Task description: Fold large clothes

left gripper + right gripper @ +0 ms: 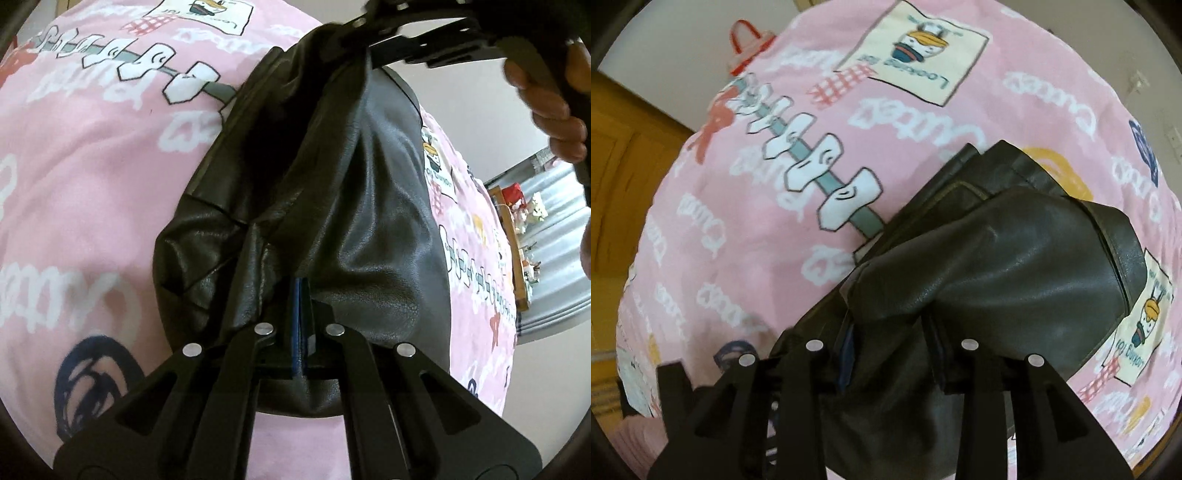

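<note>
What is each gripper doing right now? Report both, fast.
Left gripper: closed on the black leather garment.
Right gripper: jaws apart, the garment between them; a firm grip cannot be told.

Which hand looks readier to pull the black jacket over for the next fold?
Probably the left: its gripper is clamped shut on the jacket, while the right gripper's jaws stand apart around it.

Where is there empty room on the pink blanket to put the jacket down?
The pink blanket is bare left of the black leather jacket, between its edge and the cartoon skewer print. More bare pink lies above, by the duck picture. It is crowded in the middle, where the jacket bunches between the left gripper and the right gripper.
</note>
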`<state>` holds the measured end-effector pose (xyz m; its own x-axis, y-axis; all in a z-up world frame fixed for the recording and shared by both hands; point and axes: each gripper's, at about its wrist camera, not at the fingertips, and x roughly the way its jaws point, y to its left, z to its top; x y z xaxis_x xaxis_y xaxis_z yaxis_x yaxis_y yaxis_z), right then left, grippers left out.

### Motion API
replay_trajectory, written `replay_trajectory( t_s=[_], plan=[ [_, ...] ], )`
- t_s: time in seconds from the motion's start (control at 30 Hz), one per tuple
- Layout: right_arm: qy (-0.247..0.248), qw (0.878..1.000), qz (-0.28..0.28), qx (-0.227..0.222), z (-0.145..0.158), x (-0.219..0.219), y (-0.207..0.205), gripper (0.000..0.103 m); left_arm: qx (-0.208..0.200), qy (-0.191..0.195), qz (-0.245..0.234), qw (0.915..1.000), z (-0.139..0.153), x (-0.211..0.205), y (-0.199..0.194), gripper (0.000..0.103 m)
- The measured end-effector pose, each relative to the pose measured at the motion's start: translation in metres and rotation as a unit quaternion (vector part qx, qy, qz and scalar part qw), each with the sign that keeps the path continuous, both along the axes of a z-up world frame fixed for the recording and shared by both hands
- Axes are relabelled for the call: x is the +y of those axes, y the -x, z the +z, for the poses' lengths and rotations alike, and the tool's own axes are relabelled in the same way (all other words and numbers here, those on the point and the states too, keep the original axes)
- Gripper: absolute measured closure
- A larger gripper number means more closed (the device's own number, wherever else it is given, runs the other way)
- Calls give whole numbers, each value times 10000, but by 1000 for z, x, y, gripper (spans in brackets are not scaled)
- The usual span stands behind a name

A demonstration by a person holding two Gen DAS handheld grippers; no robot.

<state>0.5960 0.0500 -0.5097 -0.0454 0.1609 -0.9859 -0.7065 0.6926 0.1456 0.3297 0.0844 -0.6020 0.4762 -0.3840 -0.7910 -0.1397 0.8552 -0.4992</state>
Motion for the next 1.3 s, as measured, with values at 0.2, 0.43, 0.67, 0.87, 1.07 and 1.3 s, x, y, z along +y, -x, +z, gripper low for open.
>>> replay_trajectory(
  t_s=[0.2,0.43,0.67,0.87,1.07,1.3],
  plan=[
    [-328,9975,-37,619,10,-16,-7,62,-46,-172,-45,9998,-1,-4,3,101],
    [-1310,9868,-485,813,45,-39,-20,94,-46,-323,-47,9995,-6,-5,2,100],
    [-403,9952,-25,887,-49,6,4,101,54,-218,-31,9997,-7,-2,-3,100],
    [645,9950,452,613,-108,52,0,103,102,-518,52,9986,-13,-4,-3,100],
    [1205,9876,961,291,-115,72,10,103,156,-632,-68,9979,-16,-5,-11,100],
    [412,9978,406,-333,-24,26,-17,101,37,-677,-173,9975,-13,-10,-8,100]
  ],
)
